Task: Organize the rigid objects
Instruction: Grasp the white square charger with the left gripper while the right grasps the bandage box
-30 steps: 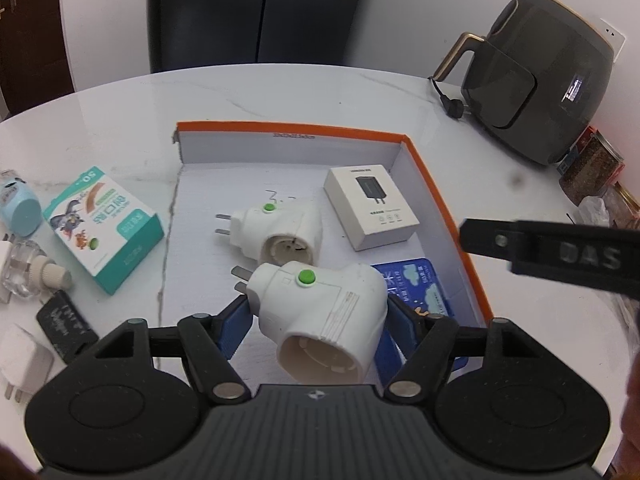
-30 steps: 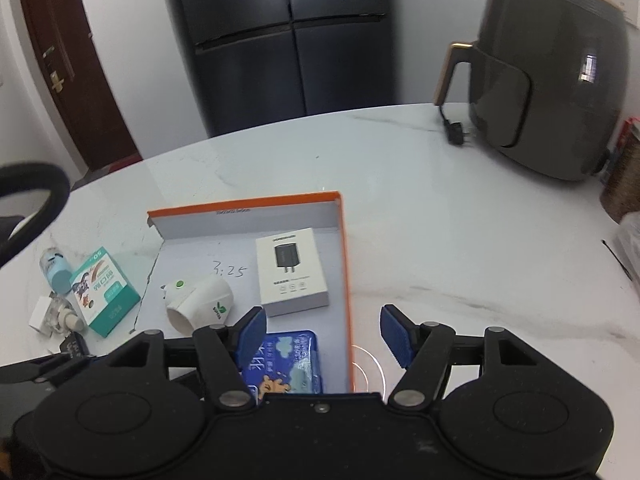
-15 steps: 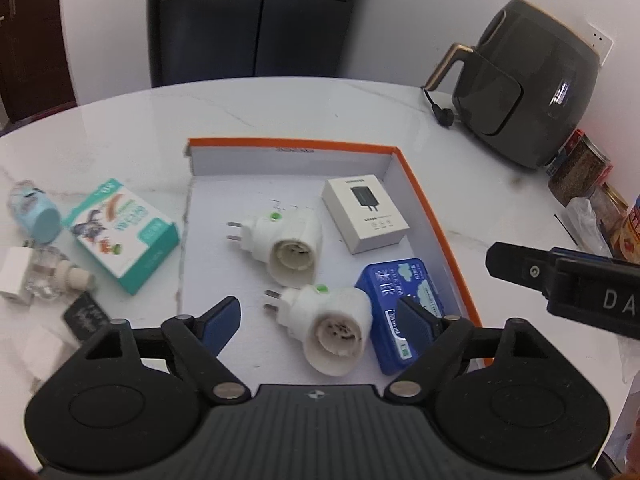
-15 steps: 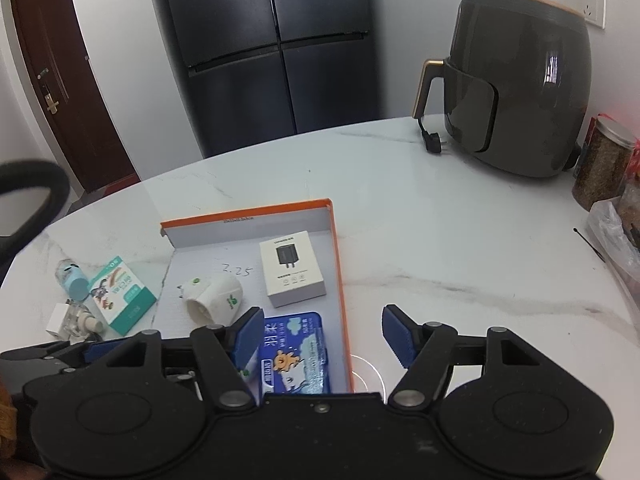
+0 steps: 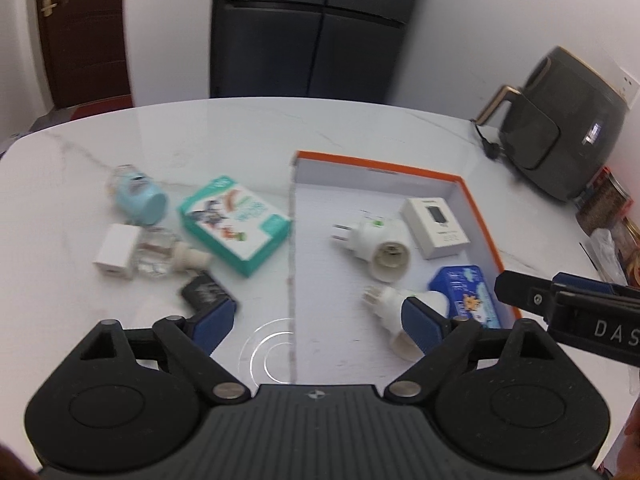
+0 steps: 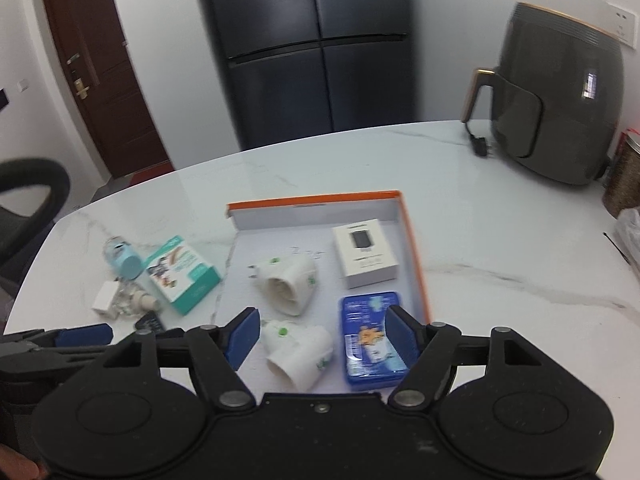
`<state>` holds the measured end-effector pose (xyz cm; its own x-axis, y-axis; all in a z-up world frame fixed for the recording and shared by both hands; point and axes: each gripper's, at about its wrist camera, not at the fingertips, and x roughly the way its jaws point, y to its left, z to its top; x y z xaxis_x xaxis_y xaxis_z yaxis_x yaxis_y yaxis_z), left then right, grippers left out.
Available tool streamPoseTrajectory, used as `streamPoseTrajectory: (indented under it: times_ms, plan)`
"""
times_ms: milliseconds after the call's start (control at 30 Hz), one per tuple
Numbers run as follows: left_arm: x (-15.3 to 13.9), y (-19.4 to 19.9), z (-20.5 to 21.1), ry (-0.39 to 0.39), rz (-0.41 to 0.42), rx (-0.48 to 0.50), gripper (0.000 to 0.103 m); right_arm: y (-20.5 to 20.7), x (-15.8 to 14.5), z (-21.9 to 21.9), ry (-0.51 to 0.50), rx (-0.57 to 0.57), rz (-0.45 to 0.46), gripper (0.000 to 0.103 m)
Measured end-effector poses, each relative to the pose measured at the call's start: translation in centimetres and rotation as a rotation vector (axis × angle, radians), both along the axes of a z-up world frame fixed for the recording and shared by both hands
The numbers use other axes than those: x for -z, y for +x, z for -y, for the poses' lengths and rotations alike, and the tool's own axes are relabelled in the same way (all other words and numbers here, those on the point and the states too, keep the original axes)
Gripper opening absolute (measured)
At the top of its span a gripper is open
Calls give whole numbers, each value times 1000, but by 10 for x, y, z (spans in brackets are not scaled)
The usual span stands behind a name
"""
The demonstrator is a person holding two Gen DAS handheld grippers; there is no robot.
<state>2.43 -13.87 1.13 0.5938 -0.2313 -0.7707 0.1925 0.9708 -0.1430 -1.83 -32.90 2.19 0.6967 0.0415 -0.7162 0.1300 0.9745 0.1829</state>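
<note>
Showing only leftward, black card [image 5: 205, 293] by spread empty left tool [image 5: 320, 322]; right tool [image 6: 322, 334] likewise open.

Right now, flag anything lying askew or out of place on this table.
Both white plug adapters, far and near, lie tipped on their sides in the orange-rimmed tray. Left of it, the teal box, blue bottle and small black item sit scattered, still unsorted.
</note>
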Motion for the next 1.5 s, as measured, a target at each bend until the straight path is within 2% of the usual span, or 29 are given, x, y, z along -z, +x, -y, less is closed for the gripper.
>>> streamPoseTrajectory:
  times_ms: [467,967,1267,1500]
  plan:
    - [2,0,-74,5,-14,-128,94,16,-1,-60,0,-108,-9,83]
    - [17,15,-115,14,-56,-191,94,41,13,-91,2,-157,-43,83]
    - [47,18,-116,40,-119,-124,95,48,24,-92,9,-157,-68,83]
    - [70,31,-105,82,-108,-67,93,51,39,-91,14,-160,-94,83]
